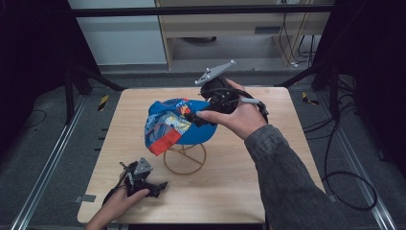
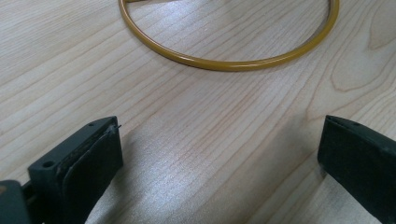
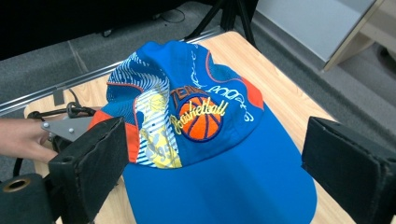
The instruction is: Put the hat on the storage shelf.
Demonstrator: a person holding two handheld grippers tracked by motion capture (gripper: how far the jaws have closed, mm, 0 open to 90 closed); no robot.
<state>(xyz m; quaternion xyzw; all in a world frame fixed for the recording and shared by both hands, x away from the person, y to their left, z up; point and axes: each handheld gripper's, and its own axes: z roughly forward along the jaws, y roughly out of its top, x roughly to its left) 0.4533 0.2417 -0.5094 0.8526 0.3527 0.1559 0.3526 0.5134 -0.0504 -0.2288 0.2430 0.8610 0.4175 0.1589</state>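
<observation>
Blue fabric is filling the space ahead of my right tool (image 1: 195, 116): the basketball cap (image 3: 201, 140) is sitting on the yellow wire stand (image 1: 185, 160) near the middle of the desk (image 1: 268, 177), its brim pointing toward my right hand. I am holding that tool with its jaws standing wide, one on each side of the brim and clear of it, so nothing is being gripped at this moment. My left tool (image 1: 152, 187) is resting low at the near left of the desk, jaws also spread wide over bare wood, with the stand's ring base (image 2: 229, 60) lying just ahead of it.

As I judge it, I am either about to take the brim or have finished seating the cap; from the high view the crown is looking rumpled and tilted to one side, though I cannot quite tell whether it is sitting fully over the stand's top.

To do this well, I am thinking about keeping the right tool level with the brim and closing on the stiff part near its middle, not on the soft crown. The stand is looking light, so a sideways pull could tip it; my left tool is near enough to steady the ring if needed.
</observation>
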